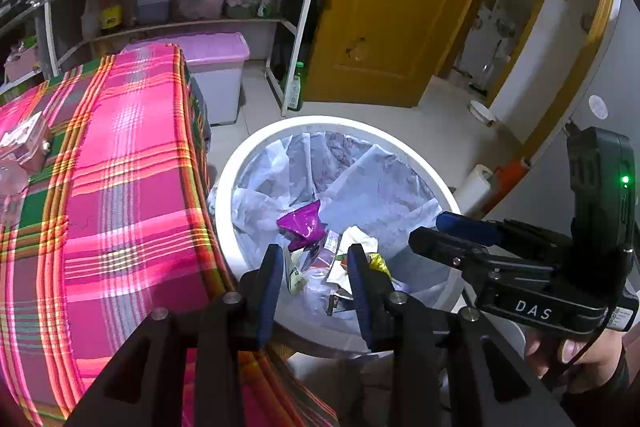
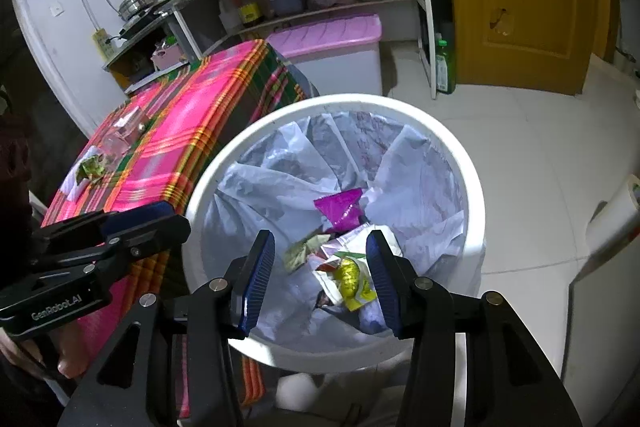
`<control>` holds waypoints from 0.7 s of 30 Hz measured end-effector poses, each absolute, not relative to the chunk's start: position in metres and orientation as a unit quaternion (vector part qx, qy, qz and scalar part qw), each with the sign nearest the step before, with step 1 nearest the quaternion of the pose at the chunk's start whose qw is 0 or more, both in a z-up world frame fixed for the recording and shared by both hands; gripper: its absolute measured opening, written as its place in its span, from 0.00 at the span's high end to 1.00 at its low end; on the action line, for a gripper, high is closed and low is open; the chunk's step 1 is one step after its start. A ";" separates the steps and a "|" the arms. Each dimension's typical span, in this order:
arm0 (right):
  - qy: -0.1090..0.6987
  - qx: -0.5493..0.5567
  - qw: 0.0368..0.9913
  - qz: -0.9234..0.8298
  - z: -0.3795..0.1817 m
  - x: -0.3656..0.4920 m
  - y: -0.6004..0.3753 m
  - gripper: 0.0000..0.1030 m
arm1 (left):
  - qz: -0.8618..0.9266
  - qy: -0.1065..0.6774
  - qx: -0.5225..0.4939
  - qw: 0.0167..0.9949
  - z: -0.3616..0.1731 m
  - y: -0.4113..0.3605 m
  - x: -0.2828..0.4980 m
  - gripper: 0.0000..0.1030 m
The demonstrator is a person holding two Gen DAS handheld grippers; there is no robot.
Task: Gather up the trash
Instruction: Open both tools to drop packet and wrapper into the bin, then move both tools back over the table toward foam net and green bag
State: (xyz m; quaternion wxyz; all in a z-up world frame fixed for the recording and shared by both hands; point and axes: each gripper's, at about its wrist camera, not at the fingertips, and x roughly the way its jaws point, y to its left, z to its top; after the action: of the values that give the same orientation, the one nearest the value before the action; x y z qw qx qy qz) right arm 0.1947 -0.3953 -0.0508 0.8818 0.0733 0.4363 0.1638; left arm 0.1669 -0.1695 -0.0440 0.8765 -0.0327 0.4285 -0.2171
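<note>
A white trash bin (image 1: 240,163) (image 2: 460,155) lined with a clear bag stands beside the table with the pink plaid cloth (image 1: 120,187) (image 2: 180,131). Inside lie a purple wrapper (image 1: 302,223) (image 2: 340,207), a yellow-green wrapper (image 2: 350,277) (image 1: 376,261) and other scraps. My left gripper (image 1: 315,251) (image 2: 172,219) hangs open over the bin's near-left rim, nothing between its pads. My right gripper (image 2: 320,239) (image 1: 430,231) is open above the bin's middle, also empty. A crumpled green scrap on white paper (image 2: 90,167) and a clear box (image 2: 124,131) rest on the table.
A pink-lidded storage box (image 1: 216,55) (image 2: 332,35) sits behind the table, under a metal shelf rack full of bottles. A green bottle (image 1: 296,91) (image 2: 444,67) stands by the yellow door (image 1: 400,7). A paper roll (image 1: 476,187) (image 2: 612,219) lies right of the bin.
</note>
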 end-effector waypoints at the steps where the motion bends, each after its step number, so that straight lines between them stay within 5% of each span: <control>1: 0.433 0.073 0.883 0.165 -0.047 0.193 -0.394 0.53 | -0.217 0.426 -0.034 0.878 -0.042 -0.168 0.165 0.68; 21: 0.379 0.038 0.900 0.210 0.010 0.148 -0.350 0.53 | -0.202 0.378 -0.062 0.901 -0.003 -0.121 0.113 0.68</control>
State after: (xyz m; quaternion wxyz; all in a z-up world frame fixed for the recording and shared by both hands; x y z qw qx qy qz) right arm 0.1483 -0.3498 0.0104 0.9003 0.0376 0.3795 0.2097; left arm 0.1125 -0.1207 -0.0027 0.9012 -0.0618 0.3784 -0.2021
